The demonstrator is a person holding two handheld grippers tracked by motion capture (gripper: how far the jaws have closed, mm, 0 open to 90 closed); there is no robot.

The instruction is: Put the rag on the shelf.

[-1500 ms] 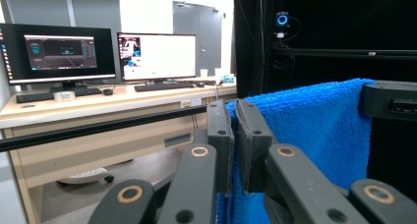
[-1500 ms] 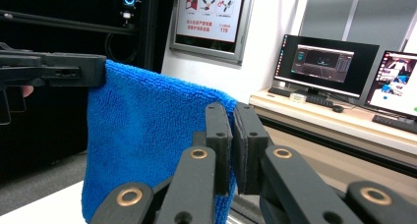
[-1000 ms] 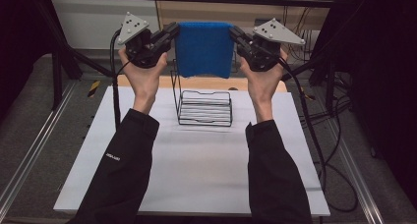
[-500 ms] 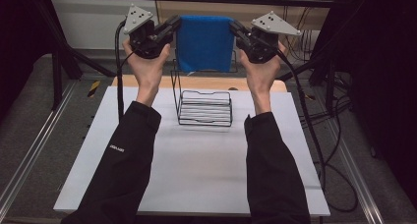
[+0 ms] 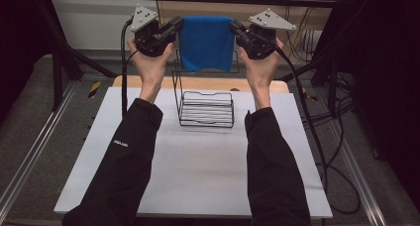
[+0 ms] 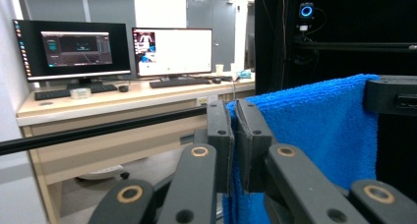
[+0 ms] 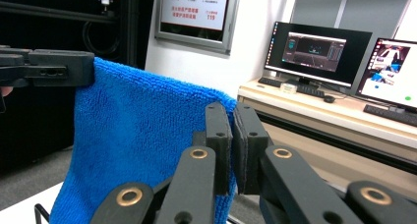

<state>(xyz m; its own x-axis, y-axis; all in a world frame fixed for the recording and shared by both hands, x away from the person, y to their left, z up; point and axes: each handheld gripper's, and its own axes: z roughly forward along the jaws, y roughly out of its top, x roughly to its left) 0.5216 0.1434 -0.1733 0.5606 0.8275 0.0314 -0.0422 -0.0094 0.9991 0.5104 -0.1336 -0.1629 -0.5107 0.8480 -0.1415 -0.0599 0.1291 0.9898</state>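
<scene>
Wire rack (image 5: 207, 108) below blue towel (image 5: 206, 42); table (image 5: 198, 176) nearer person bare.

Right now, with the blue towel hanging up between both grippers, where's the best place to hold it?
At its two top corners, as now: the left gripper pinches one end of the blue towel from its left side, the right gripper the other from its right. Gripped so, the cloth hangs flat and spread above the wire rack.

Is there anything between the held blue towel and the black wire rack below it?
Nothing visible. The blue terry towel hangs stretched between the left gripper and right gripper, both clamped on its top corners, above the back of the black wire rack, with open air between.
</scene>
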